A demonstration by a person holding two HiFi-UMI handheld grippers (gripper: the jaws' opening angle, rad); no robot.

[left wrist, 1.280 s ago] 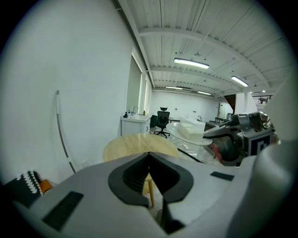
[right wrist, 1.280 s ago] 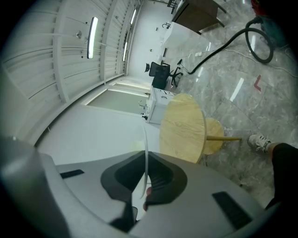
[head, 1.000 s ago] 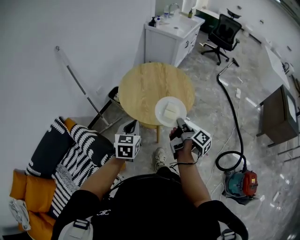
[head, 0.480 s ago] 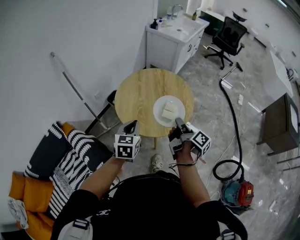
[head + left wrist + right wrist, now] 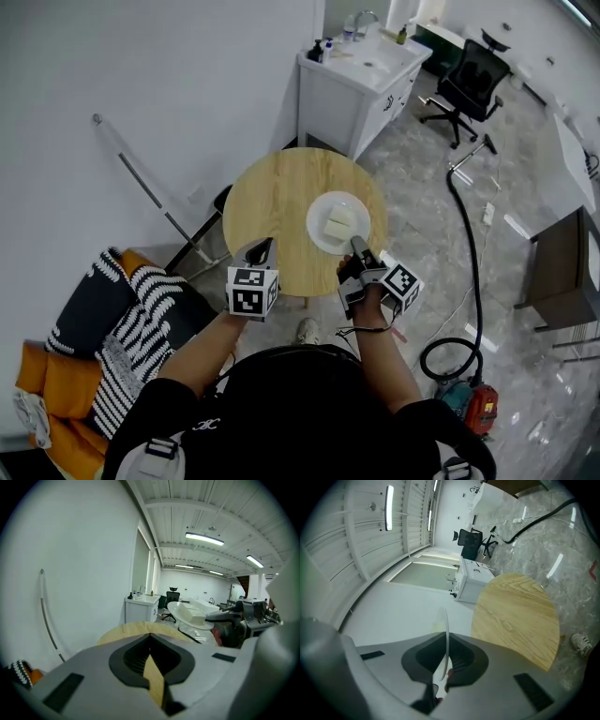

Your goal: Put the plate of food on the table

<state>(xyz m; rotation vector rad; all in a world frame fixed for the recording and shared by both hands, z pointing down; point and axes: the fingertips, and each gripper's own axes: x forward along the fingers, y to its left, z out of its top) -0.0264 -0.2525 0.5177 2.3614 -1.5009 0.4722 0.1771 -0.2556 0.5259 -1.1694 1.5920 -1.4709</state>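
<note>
Left gripper (image 5: 262, 249): jaws drawn together down to a thin slit, nothing is held between them. It is kept at the near edge of the worktop (image 5: 277, 206), to the left of the plate.

Right gripper (image 5: 357, 246): clamped on the near rim of the white plate (image 5: 319, 217); the rim is seen edge-on between the pads in the right gripper view.

A pale rectangular block of food (image 5: 339, 223) is carried in the middle of the plate. The plate is located over the right part of the round wooden worktop. In the left gripper view it appears raised off the surface, level, with the food on top; contact with the wood cannot be confirmed.

Off to the left, a black-and-white striped cushion (image 5: 141, 314) is seen on an orange seat. A red vacuum cleaner (image 5: 466, 405) is seen on the floor to the right.

Beyond the worktop, a white sink cabinet (image 5: 361, 75) is set against the wall. A black office chair (image 5: 478, 80) is seen further right.
</note>
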